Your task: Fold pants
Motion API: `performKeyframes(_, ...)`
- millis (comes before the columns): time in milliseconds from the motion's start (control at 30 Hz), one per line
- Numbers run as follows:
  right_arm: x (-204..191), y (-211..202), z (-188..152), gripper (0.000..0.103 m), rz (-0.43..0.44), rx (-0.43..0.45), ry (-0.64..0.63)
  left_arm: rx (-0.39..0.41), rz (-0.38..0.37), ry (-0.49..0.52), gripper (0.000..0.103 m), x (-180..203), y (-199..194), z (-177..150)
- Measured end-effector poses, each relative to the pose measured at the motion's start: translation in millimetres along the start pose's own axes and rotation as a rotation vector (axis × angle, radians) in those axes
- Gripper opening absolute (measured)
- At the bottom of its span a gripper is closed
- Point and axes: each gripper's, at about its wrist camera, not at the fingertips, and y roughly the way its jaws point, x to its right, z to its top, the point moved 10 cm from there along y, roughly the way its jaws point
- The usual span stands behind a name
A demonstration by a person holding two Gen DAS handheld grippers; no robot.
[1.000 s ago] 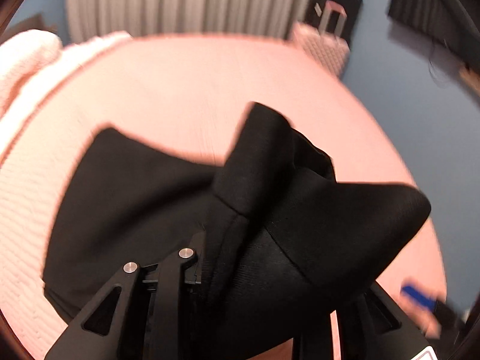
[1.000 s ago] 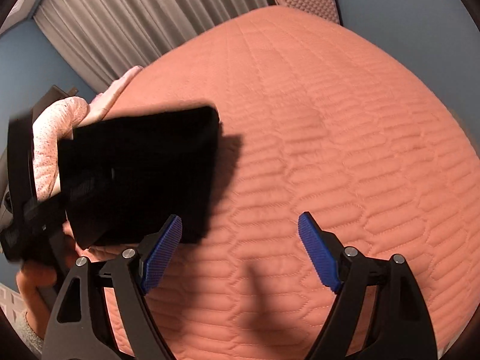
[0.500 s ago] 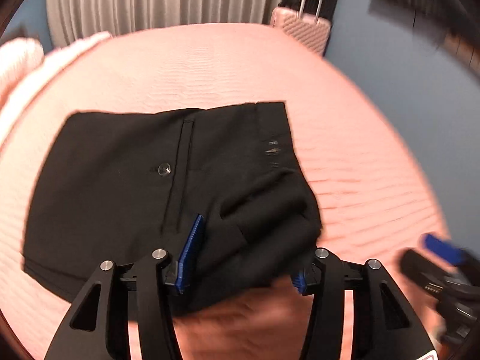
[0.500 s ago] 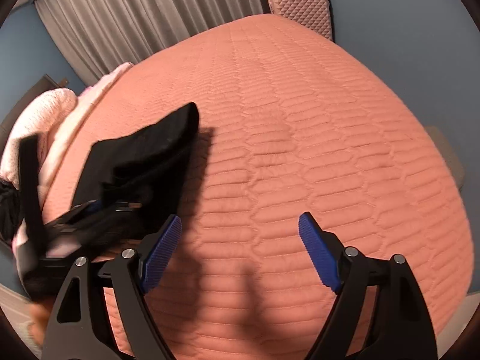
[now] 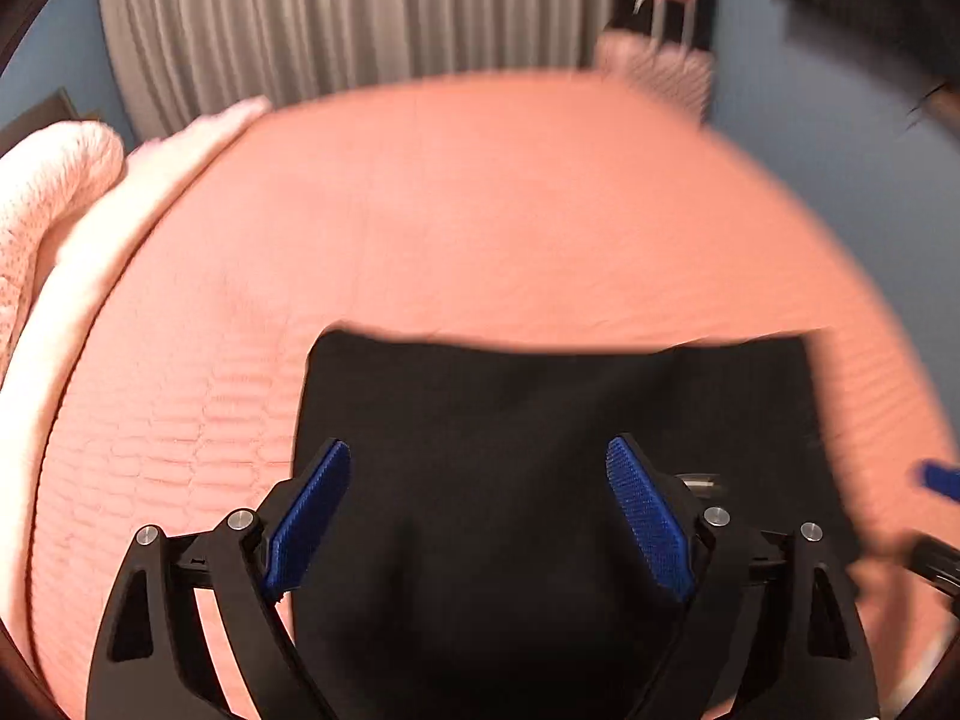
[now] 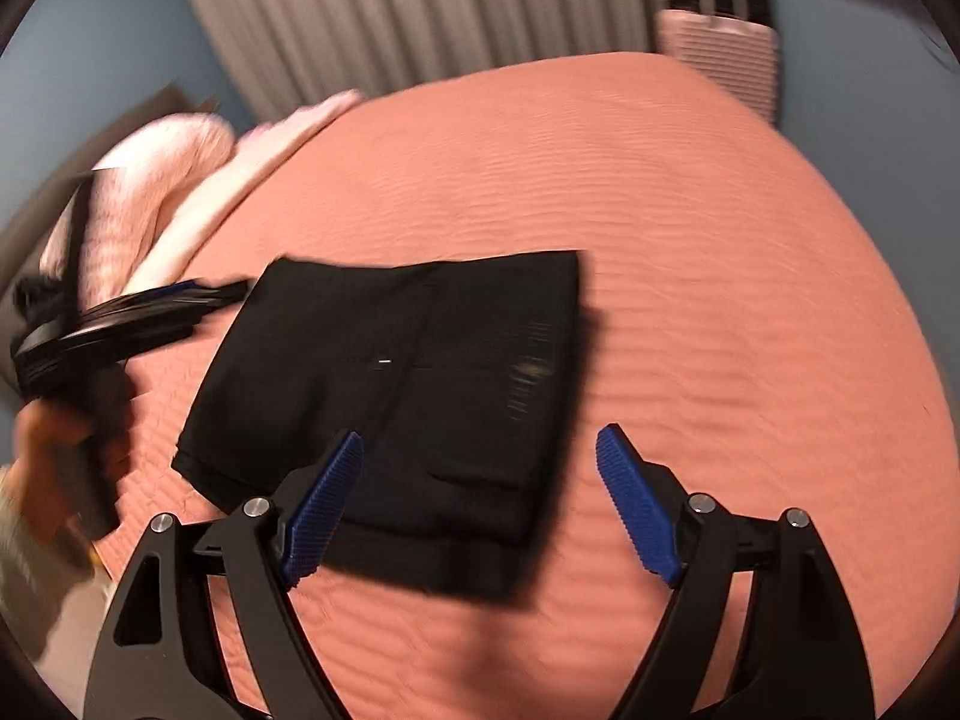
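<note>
My left gripper (image 5: 477,516) is opening wide over the folded pants (image 5: 540,450), holding nothing. They lie low in the frame on the bed (image 5: 480,210); my right gripper (image 6: 480,504), wide too, hangs just beside them.

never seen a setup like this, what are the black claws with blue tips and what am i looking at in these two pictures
No robot here: a person holds a hand-held two-finger gripper in each hand. A fisheye camera sits on each one and looks out along its fingers, so the bed looks round.

One picture is from the left gripper, the other from the right gripper. The blue strips are the grip pads.

Folded black pants lie flat on a pink quilted bed. Neither gripper holds anything: the left one's jaws are opening above the pants, and the right one's stand wide with nothing between the pads. In the right view the left gripper also shows at the left edge, blurred.

Behind the bed are a curtain and a pink suitcase.
</note>
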Motion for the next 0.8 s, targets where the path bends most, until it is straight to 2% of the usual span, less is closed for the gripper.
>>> performKeyframes(67,-7.8,12.2,0.8,0.079,-0.007,-0.020,-0.010,-0.086,0.129,0.020,0.083,-29.2,46.4,-2.4)
performKeyframes(100,-7.1,13.1,-0.5,0.079,-0.019,-0.022,-0.013,-0.105,0.112,-0.009,0.087,-42.9,63.6,1.7)
performKeyframes(167,-4.4,11.9,-2.5,0.079,-0.037,-0.022,-0.012,-0.094,0.062,-0.171,0.087,-77.6,67.7,13.5)
performKeyframes(200,-0.7,10.5,-4.3,0.079,-0.036,-0.026,-0.001,-0.083,0.106,-0.254,0.081,-103.3,61.6,21.8)
performKeyframes(233,4.3,8.9,-3.9,0.079,-0.030,-0.026,0.008,-0.041,0.138,-0.325,0.081,-127.2,48.1,28.9)
performKeyframes(267,7.2,7.4,-0.2,0.079,-0.014,-0.024,0.027,0.004,0.105,-0.368,0.081,-137.1,38.8,33.2)
performKeyframes(300,6.2,8.2,5.2,0.079,0.002,-0.025,0.036,0.060,0.037,-0.418,0.082,-149.9,16.7,31.3)
performKeyframes(367,-4.7,16.7,26.2,0.079,0.071,-0.032,0.029,0.103,-0.023,-0.457,0.084,-165.4,-19.0,10.9)
performKeyframes(467,-61.1,60.2,72.8,0.079,0.278,-0.112,-0.023,0.072,-0.093,-0.436,0.084,-151.7,-46.4,-31.8)
performKeyframes(533,-98.6,93.0,95.0,0.079,0.316,-0.173,-0.110,0.029,-0.105,-0.382,0.084,-132.2,-51.6,-68.9)
performKeyframes(633,-145.2,140.9,123.2,0.079,0.212,-0.182,-0.288,-0.080,-0.015,-0.256,0.085,-96.2,-29.8,-106.4)
performKeyframes(667,-158.7,155.7,130.2,0.079,0.182,-0.186,-0.329,-0.089,0.008,-0.249,0.085,-96.8,-22.0,-122.2)
performKeyframes(700,-172.7,170.9,138.4,0.079,0.136,-0.173,-0.365,-0.048,0.017,-0.281,0.087,-98.7,-25.4,-123.2)
performKeyframes(800,-209.2,221.5,147.7,0.079,0.079,-0.207,-0.451,-0.058,-0.008,-0.344,0.094,-99.6,-19.6,-137.2)
